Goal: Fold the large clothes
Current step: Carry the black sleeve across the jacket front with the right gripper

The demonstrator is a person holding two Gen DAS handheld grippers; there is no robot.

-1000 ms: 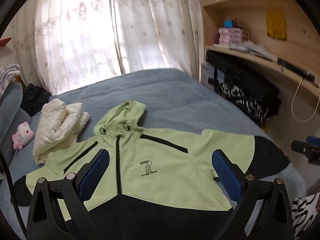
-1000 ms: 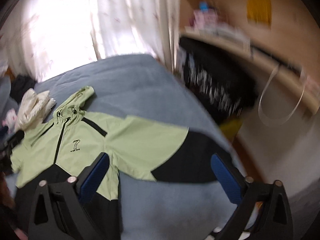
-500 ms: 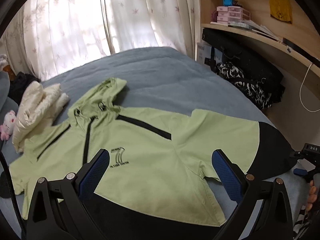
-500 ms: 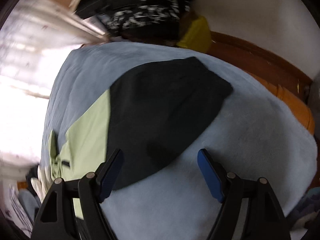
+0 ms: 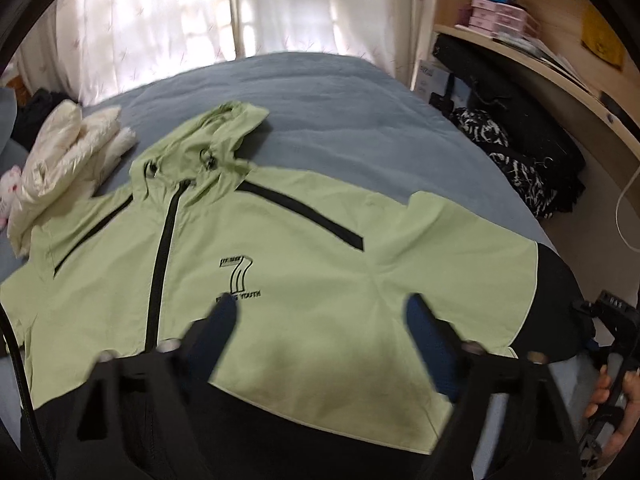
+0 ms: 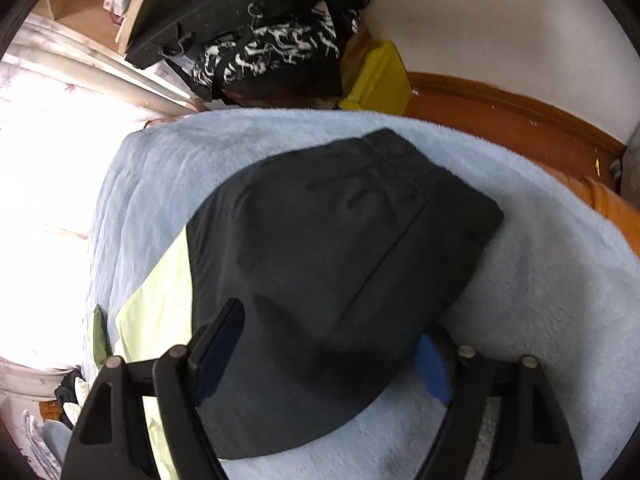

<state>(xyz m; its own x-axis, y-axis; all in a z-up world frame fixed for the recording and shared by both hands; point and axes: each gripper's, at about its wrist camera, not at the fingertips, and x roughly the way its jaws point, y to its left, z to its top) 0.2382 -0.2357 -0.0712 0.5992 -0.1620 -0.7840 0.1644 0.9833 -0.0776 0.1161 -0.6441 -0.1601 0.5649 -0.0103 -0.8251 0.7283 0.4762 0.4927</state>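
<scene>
A light green hooded jacket (image 5: pixel 304 248) with a black lower part lies spread face up on the blue-grey bed (image 5: pixel 320 92). My left gripper (image 5: pixel 320 320) hovers low over its chest, just below the printed "7". Its jaws are closing and nothing is pinched between them. The jacket's black sleeve end (image 6: pixel 340 240) lies on the pale blue blanket (image 6: pixel 540 280) near the bed's edge. My right gripper (image 6: pixel 326 354) straddles that sleeve end; its jaws are closing with the black cloth between them. The sleeve's edge covers part of the right pad (image 6: pixel 434 368).
A folded cream jacket (image 5: pixel 68 160) and a pink plush toy (image 5: pixel 8 196) lie at the bed's left. Black bags with zebra-print cloth (image 5: pixel 516 164) sit under a wooden shelf (image 5: pixel 520 52) on the right. A hand (image 5: pixel 612 396) holds the right gripper's handle. A yellow box (image 6: pixel 380 80) stands beside the bed.
The left gripper sank closer to the jacket's chest and its jaws narrowed. The right gripper rolled, dropped onto the black sleeve end, and its jaws narrowed around it.
</scene>
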